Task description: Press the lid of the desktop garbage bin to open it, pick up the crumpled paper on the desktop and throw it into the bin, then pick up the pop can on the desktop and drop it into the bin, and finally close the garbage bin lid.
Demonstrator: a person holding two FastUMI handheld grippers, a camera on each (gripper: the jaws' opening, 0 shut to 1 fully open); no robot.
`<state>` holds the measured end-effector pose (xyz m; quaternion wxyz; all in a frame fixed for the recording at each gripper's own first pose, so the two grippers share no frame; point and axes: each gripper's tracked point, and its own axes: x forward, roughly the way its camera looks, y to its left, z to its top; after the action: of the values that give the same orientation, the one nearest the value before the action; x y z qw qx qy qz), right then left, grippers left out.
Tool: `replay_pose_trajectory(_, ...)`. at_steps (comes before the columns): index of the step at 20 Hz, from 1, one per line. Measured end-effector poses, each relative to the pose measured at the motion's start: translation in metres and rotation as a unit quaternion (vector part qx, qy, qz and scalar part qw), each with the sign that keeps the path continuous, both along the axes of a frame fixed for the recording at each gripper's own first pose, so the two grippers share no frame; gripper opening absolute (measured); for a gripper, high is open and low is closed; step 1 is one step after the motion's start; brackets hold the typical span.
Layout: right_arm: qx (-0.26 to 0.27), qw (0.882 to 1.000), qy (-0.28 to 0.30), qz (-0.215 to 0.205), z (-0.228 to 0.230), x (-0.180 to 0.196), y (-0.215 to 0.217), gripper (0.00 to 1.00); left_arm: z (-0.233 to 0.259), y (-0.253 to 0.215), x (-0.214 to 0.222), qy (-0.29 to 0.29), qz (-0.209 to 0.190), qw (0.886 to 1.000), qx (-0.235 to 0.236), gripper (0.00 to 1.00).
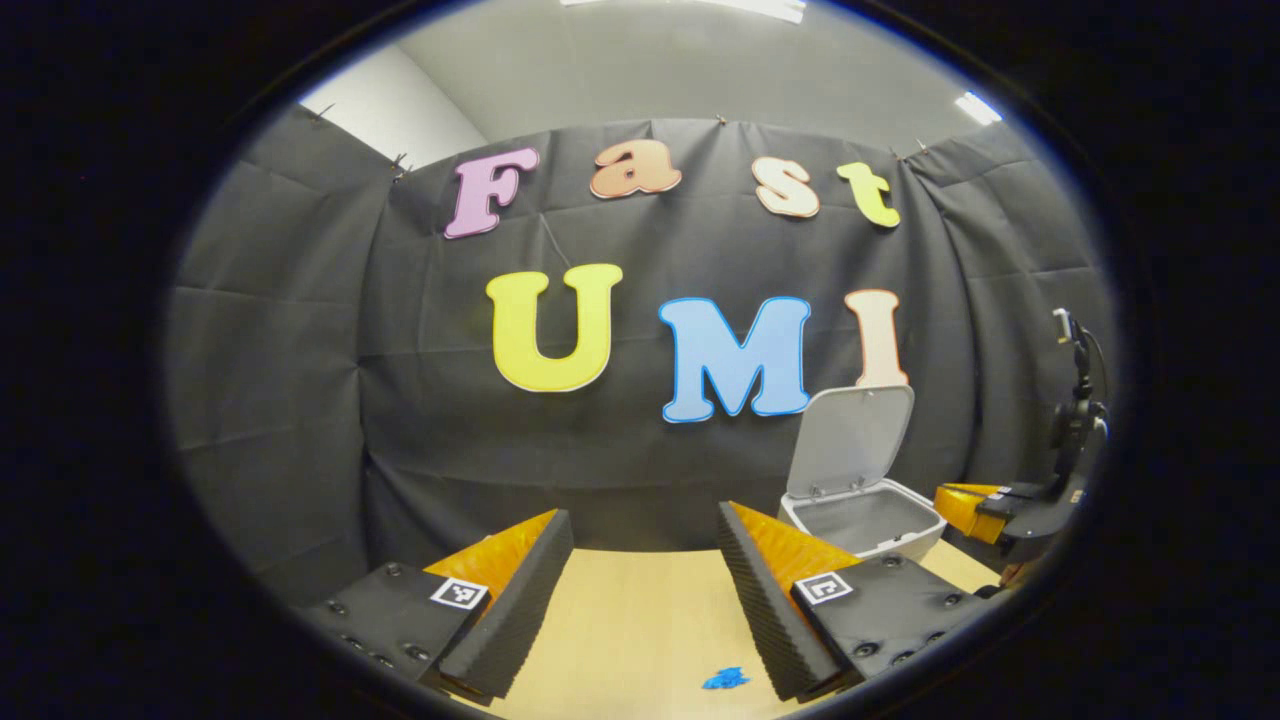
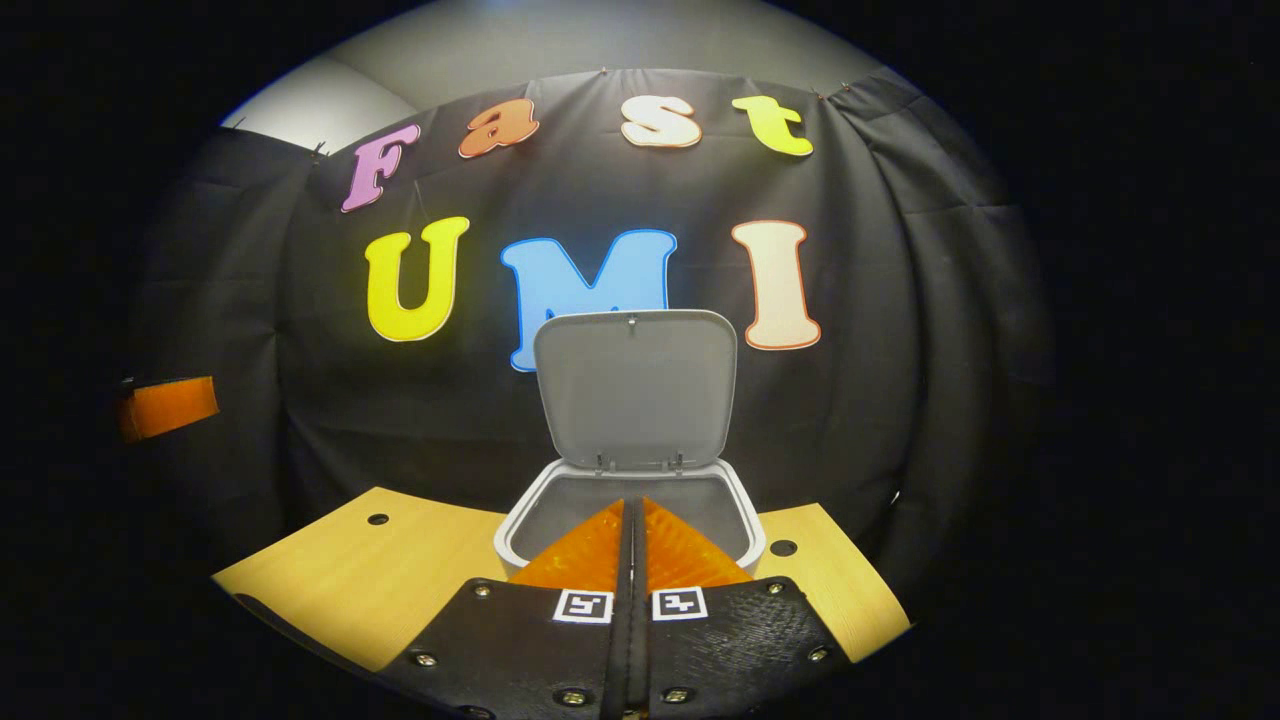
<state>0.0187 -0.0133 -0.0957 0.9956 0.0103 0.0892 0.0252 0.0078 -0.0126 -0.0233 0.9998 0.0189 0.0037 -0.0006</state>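
The white desktop bin (image 1: pixel 905 543) stands at the back right of the wooden table, its lid (image 1: pixel 850 440) raised upright against the wall. My left gripper (image 1: pixel 642 515) is open over the table, left of the bin, with nothing between its fingers. In the right gripper view the bin (image 2: pixel 520 530) sits straight ahead with its lid (image 2: pixel 635 390) up. My right gripper (image 2: pixel 633 505) is shut, fingers pressed together with nothing between them, tips over the bin's front rim. In the left gripper view the right gripper (image 1: pixel 950 497) hovers at the bin's right side.
A small blue scrap (image 1: pixel 725 678) lies on the table (image 1: pixel 620 620) between my left fingers. The black cloth wall stands close behind the bin. The tabletop (image 2: pixel 370 570) has small round holes either side of the bin. The left gripper (image 2: pixel 165 407) shows at far left.
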Motion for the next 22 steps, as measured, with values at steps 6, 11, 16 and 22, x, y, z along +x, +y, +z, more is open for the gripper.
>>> replay_pose_trajectory(6, 0.001, 1.0, 0.024, -0.006, -0.024, -0.019, -0.006, 0.0, -0.003, -0.01, 0.003, 0.003, -0.009, 1.0, 0.002, 0.96)
replay_pose_trajectory(11, 0.011, 0.999, 0.038, 0.006, -0.035, -0.03, -0.003, 0.04, -0.01, -0.016, 0.002, 0.009, -0.016, 1.0, 0.003, 0.96)
replay_pose_trajectory(16, 0.003, 0.999, 0.038, 0.011, -0.032, -0.036, -0.001, 0.69, -0.027, -0.027, 0.006, 0.019, -0.029, 0.999, 0.0, 0.96)
replay_pose_trajectory(22, -0.001, 1.0, 0.023, 0.004, -0.017, -0.039, -0.005, 0.83, -0.077, -0.05, 0.02, 0.055, -0.064, 0.996, 0.002, 0.96)
